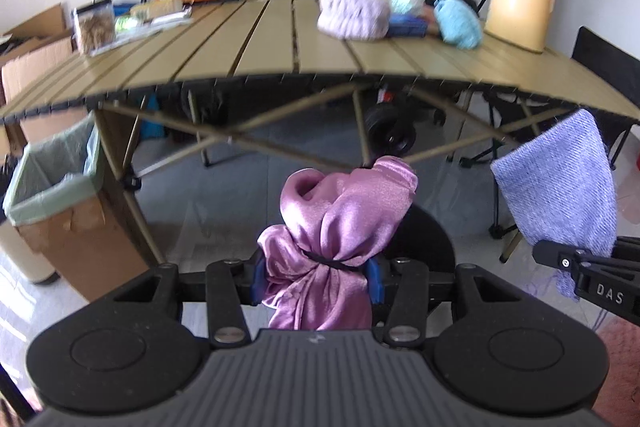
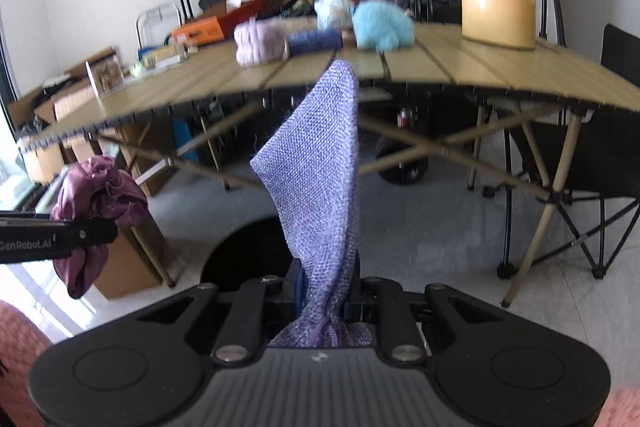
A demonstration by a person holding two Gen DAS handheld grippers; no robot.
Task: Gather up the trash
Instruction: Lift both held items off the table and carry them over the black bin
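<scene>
Evidently both claws were loaded: the left claw [image 1: 318, 277] was clamped on a bundled pink satin cloth [image 1: 340, 223], and the right claw [image 2: 324, 291] was fully closed on a hanging lavender knit cloth [image 2: 316, 171]. Both were held in the air in front of the slatted surface [image 1: 280, 43]. A lined cardboard bin [image 1: 52, 183] stood to the left beside it. Doing this well probably meant carrying each cloth squarely over the bin's mouth before releasing, keeping loose ends off the rim.
</scene>
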